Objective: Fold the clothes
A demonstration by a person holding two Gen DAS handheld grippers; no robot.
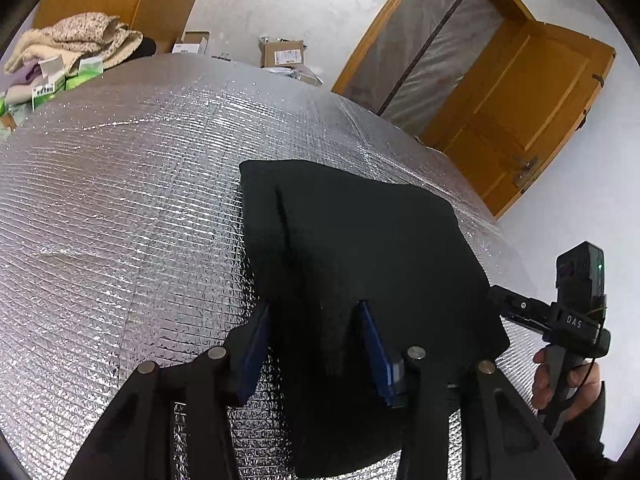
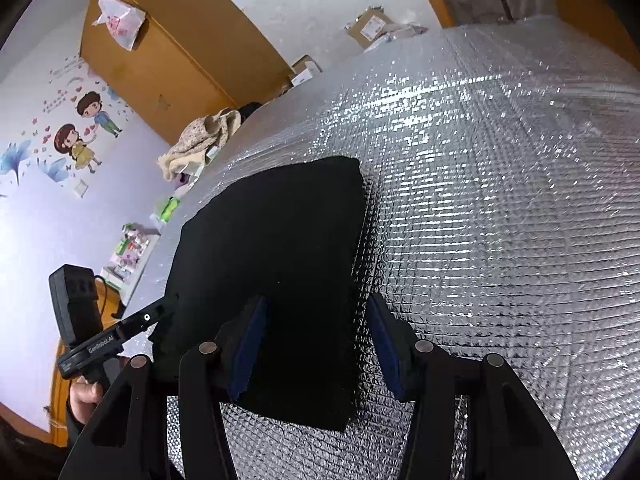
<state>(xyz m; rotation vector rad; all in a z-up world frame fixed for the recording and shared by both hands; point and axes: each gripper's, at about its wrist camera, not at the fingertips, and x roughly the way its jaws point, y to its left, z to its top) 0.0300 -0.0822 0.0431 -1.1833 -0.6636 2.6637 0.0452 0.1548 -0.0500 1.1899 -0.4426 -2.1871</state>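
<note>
Your left tool and right tool both stood released, pads spread, over the near edge of the black garment, gripping nothing. If you had closed too shallow on that thick edge, you would likely have pinched only the top layer and peeled the fold open; dragging might also have rucked the foil-covered surface. The garment lay flat on the surface as a compact dark rectangle, already folded by the look of it, corners fairly square, with one crease showing near its far left side.
</note>
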